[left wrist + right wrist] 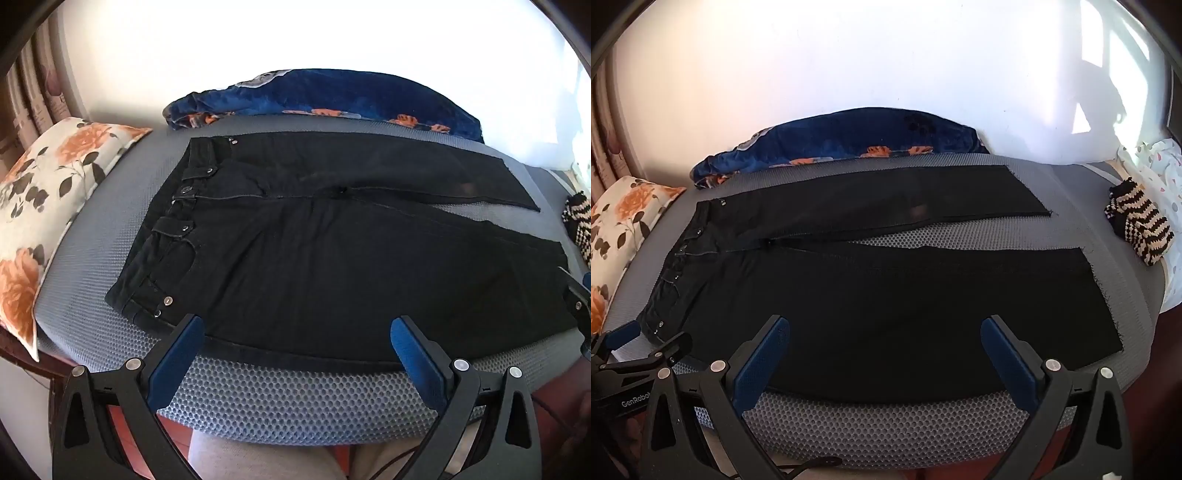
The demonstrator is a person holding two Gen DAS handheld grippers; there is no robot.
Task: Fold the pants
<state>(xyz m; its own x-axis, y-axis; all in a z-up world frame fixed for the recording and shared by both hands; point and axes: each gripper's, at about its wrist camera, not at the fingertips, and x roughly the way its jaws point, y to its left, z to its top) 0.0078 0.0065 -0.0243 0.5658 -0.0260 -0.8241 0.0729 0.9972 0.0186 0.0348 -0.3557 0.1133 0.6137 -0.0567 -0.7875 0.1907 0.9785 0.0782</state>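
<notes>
We see black pants [332,258] spread flat on a grey mesh-covered mattress [295,398], waistband to the left and both legs running right, parted by a narrow wedge of bare mattress. Our left gripper [297,325] hovers at the near edge, level with the hip, its blue-padded fingers [177,362] spread wide and holding nothing. Our right gripper [884,325] hovers at the near edge over the nearer leg, equally wide and empty. A floral pillow [44,206] lies far left, a blue blanket [332,96] along the far side, and a striped knit item [1141,225] at right.
</notes>
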